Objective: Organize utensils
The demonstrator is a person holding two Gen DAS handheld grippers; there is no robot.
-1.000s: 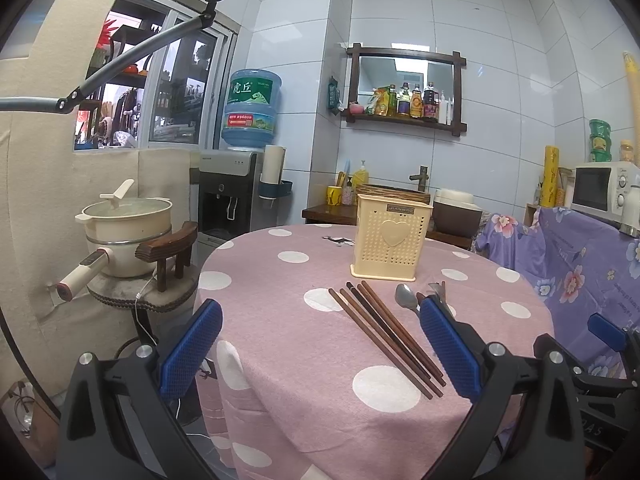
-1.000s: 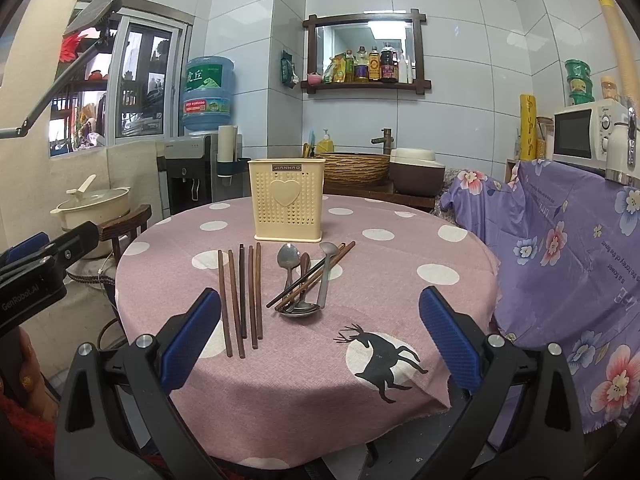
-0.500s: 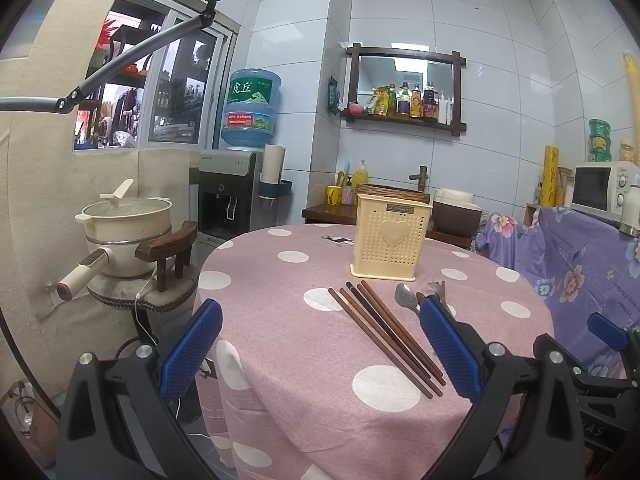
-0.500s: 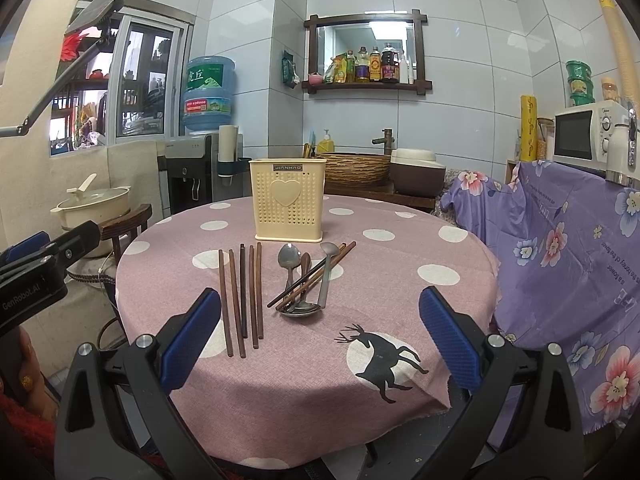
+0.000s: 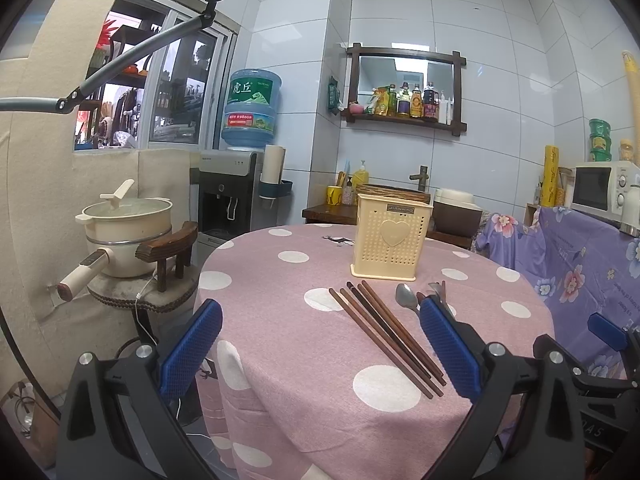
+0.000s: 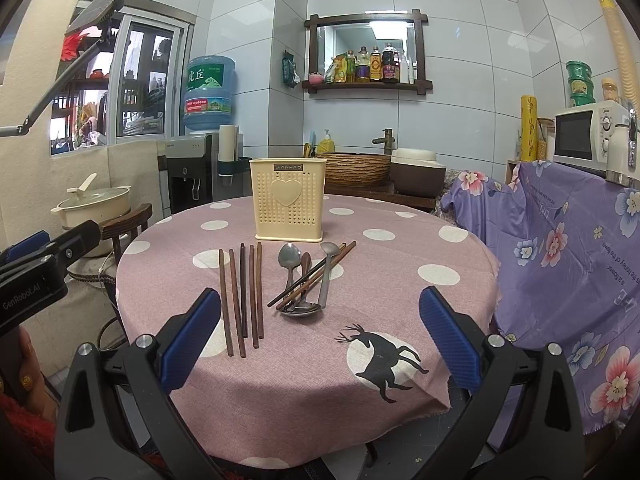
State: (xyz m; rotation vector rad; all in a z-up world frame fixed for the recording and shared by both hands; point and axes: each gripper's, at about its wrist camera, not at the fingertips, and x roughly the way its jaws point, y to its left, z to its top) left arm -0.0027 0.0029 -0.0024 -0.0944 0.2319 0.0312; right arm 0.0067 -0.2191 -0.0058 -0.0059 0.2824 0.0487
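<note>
A cream perforated utensil holder [image 6: 286,205] stands upright near the far side of the round pink dotted table [image 6: 400,280]; it also shows in the left wrist view [image 5: 392,238]. In front of it lie several dark wooden chopsticks [image 6: 244,292] side by side, and a heap of metal spoons [image 6: 304,280] crossed by two more chopsticks. The left wrist view shows the chopsticks [image 5: 384,332] and a spoon [image 5: 406,298]. My left gripper [image 5: 320,352] is open and empty at the table's left edge. My right gripper [image 6: 320,332] is open and empty above the near edge.
A cream pot [image 5: 126,224] sits on a low stool left of the table. A water dispenser [image 5: 228,192] stands behind. A purple flowered cloth [image 6: 568,248] covers furniture on the right, with a microwave [image 6: 588,136] on top. A basket sink [image 6: 356,168] is behind the holder.
</note>
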